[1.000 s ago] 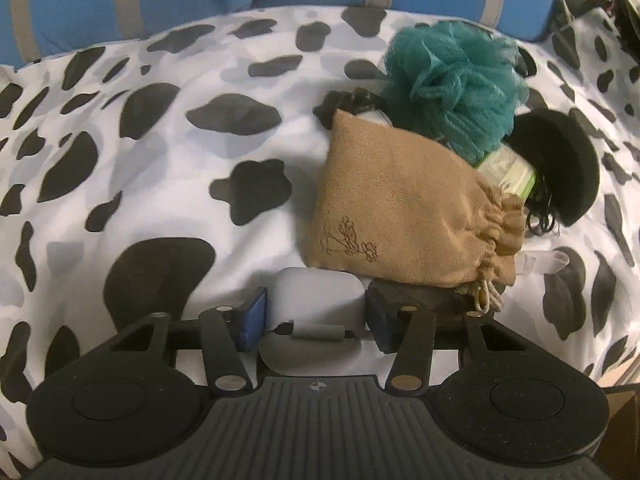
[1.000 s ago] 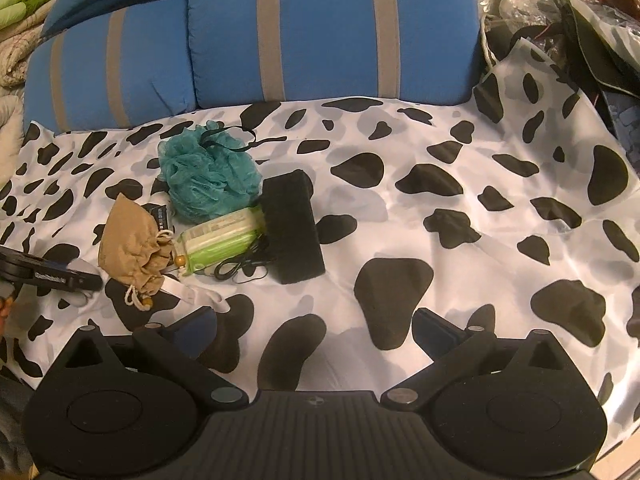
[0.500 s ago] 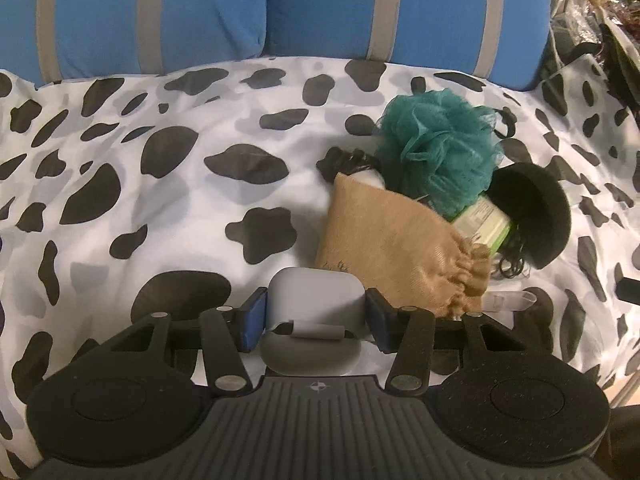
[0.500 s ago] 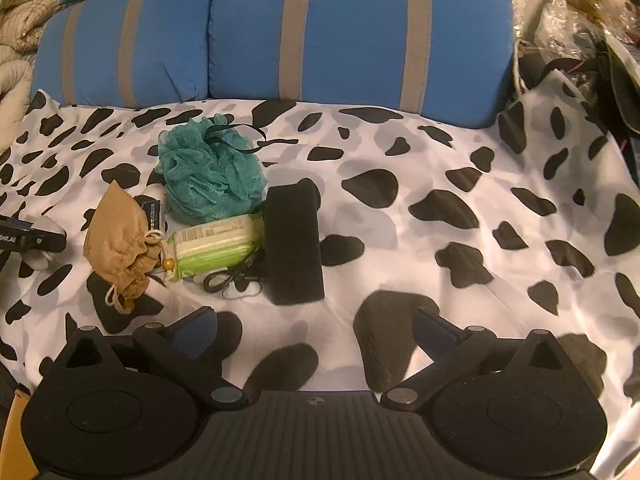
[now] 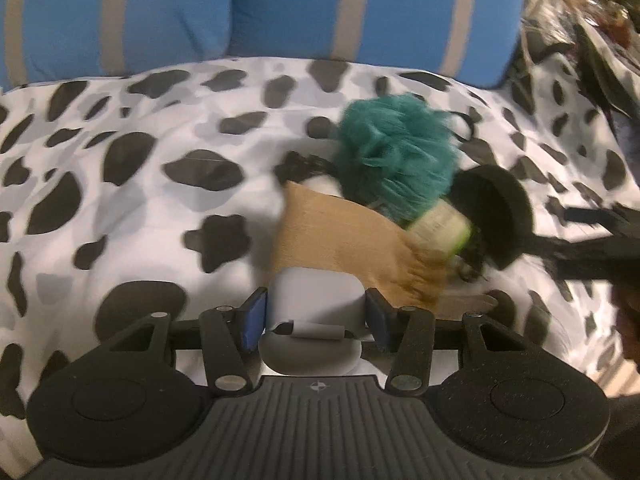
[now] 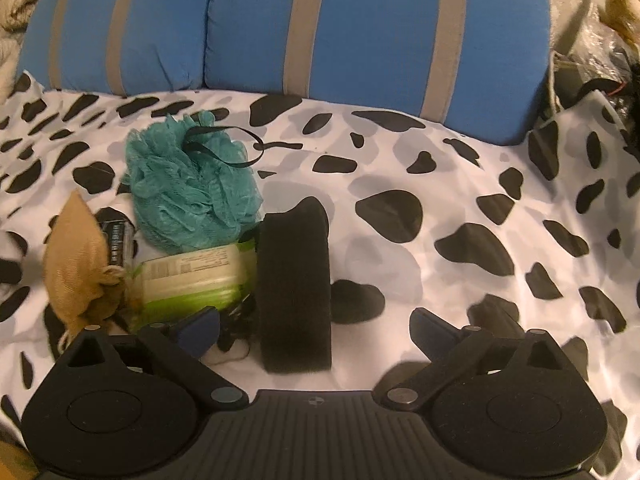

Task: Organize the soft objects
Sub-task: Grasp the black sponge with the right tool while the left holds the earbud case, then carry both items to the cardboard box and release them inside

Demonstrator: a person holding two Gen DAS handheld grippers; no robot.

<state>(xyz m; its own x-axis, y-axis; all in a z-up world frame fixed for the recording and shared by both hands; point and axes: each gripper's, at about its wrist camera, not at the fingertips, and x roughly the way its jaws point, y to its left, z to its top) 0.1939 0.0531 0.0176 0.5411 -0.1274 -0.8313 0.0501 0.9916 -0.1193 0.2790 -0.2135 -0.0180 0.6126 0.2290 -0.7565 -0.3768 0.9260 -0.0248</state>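
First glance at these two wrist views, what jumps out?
The cow-print sheet fills both views, backed by blue striped cushions. On it sits a tight cluster: teal mesh pouf, tan drawstring pouch, green wipes pack and black foam block. The left gripper is shut on a pale grey case; the right gripper, jaws open, straddles the foam block.

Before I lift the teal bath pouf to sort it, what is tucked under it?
The teal bath pouf overlaps the green wipes pack and a dark ridged item beside the tan drawstring pouch. Anything beneath its middle is covered.
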